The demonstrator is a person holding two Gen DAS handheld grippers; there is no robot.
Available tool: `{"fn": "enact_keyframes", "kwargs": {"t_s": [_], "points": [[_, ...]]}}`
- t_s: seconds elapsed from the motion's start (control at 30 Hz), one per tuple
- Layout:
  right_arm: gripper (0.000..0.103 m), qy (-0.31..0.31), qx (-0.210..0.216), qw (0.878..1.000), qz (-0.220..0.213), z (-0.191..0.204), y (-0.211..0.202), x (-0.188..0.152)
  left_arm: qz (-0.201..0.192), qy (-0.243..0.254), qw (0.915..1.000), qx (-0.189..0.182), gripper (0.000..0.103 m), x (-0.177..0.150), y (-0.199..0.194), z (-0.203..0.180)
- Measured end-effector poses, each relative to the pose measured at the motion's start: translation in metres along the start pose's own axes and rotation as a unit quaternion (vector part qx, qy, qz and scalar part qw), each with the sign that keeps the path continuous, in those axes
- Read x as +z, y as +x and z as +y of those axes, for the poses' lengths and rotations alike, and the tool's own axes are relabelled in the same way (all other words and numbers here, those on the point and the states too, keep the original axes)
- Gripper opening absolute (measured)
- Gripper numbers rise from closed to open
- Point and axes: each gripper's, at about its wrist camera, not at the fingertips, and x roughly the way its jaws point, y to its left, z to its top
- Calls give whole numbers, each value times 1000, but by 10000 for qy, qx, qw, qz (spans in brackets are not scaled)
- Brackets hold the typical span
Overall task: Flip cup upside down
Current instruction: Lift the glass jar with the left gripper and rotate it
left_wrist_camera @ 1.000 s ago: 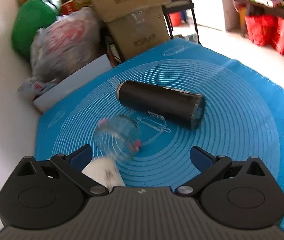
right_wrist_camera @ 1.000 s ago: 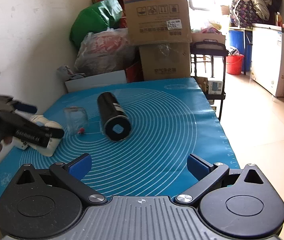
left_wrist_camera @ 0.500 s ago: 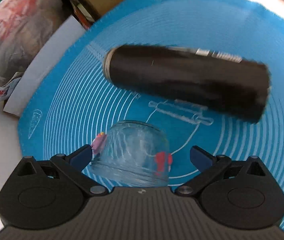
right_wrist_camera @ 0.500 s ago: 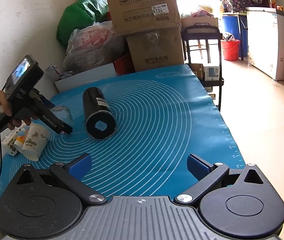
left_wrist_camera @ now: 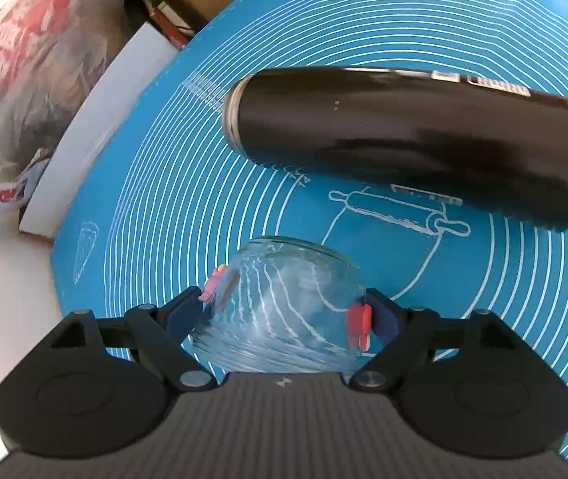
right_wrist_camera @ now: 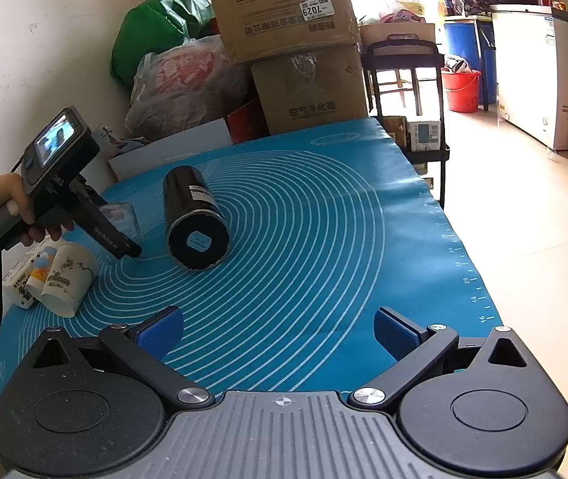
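1. Glass, clear and ribbed, makes up the cup (left_wrist_camera: 284,303) that the task concerns; it sits on the blue mat (left_wrist_camera: 503,319), just in front of the black flask (left_wrist_camera: 404,139) that lies on its side, and apart from it.
2. By my reading the step in hand is the grasp: the left gripper (left_wrist_camera: 284,315) has the cup between its 2 blue fingers (left_wrist_camera: 182,315), one at each side wall, next to the pink and red stickers.
3. Both pads look to be touching the glass, so the left claw is clenched on the cup, closed about as far as the cup's width allows.
4. Whether the cup has left the mat I cannot tell.
5. Next, I judge, the move calls for a lift clear of the mat, a half turn of the wrist, then setting the rim down flat, well away from the flask, which could roll if knocked.
6. Smooth glass may slip in the pads during the turn, so a firm, centred hold matters.
7. Right of the flask, the right gripper (right_wrist_camera: 278,331) hangs above the near edge of the mat, its fingers spread wide and holding nothing.
8. Paper cups (right_wrist_camera: 66,275) lie left of the flask, untouched.
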Motion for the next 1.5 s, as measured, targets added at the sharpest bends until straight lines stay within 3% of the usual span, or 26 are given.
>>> {"fn": "enact_keyframes", "kwargs": {"t_s": [0.3, 0.43, 0.7, 0.87, 1.0, 1.17, 1.5], "points": [[103, -45, -12, 10000, -27, 3, -3, 1, -303, 76, 9993, -195, 86, 2, -27, -21], [103, -64, 0, 10000, -57, 4, -9, 1, -404, -124, 9987, -281, 86, -3, -54, -35], [103, -213, 115, 9997, -22, 12, -20, 1, -240, -546, 9963, -617, 86, -39, -95, -85], [103, -302, 153, 9994, 38, 16, -24, -5, 31, -1109, 9905, -809, 86, -60, -108, -108], [103, -244, 139, 9995, 132, 13, -24, -11, 210, -1488, 9840, -956, 86, -66, -104, -116], [103, -210, 63, 9995, 212, 10, -25, -15, 270, -1724, 9810, -843, 86, -63, -94, -120], [103, -178, -25, 9993, 325, 9, -22, -16, 186, -1859, 9788, -844, 86, -59, -92, -115]]}}
